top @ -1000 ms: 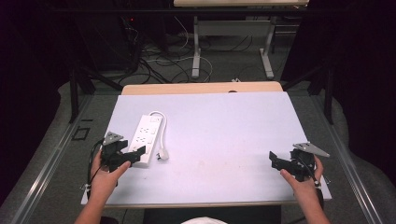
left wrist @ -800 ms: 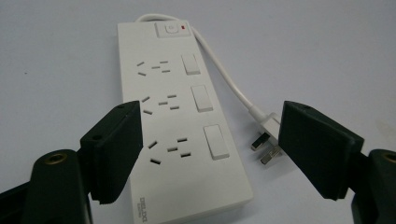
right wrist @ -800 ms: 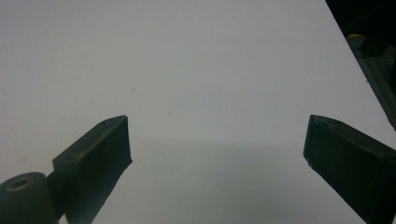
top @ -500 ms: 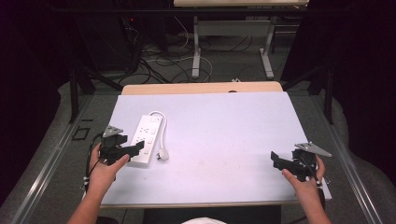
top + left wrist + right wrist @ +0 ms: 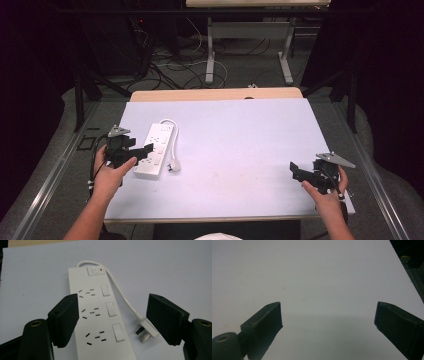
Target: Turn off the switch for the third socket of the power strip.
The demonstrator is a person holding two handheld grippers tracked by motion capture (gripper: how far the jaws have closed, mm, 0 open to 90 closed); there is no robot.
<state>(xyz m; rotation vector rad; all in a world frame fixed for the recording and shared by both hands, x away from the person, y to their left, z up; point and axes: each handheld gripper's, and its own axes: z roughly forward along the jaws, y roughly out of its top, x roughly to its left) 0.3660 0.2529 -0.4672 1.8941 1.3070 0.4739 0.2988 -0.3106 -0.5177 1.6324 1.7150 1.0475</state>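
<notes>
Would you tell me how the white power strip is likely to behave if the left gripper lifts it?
The power strip looks like a rigid plastic bar, so it should lift without bending. Its smooth casing may slip. The thin cord and plug lie loose and would probably dangle.

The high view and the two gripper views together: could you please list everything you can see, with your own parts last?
Table: one, pale lilac-white top with a wooden strip along the far edge, centre of the high view.
Power strip: one, white, three sockets with three switches, lying flat on the table's left part, partly between the left gripper's jaws.
Cord: one, white, looping from the strip's far end down its right side.
Plug: one, white, lying on the table beside the strip's near end.
Desk legs: grey, on the floor beyond the table, among dark cables.
Left gripper: one, black, open, over the strip's near end.
Right gripper: one, black, open, over bare table at the near right.
</notes>
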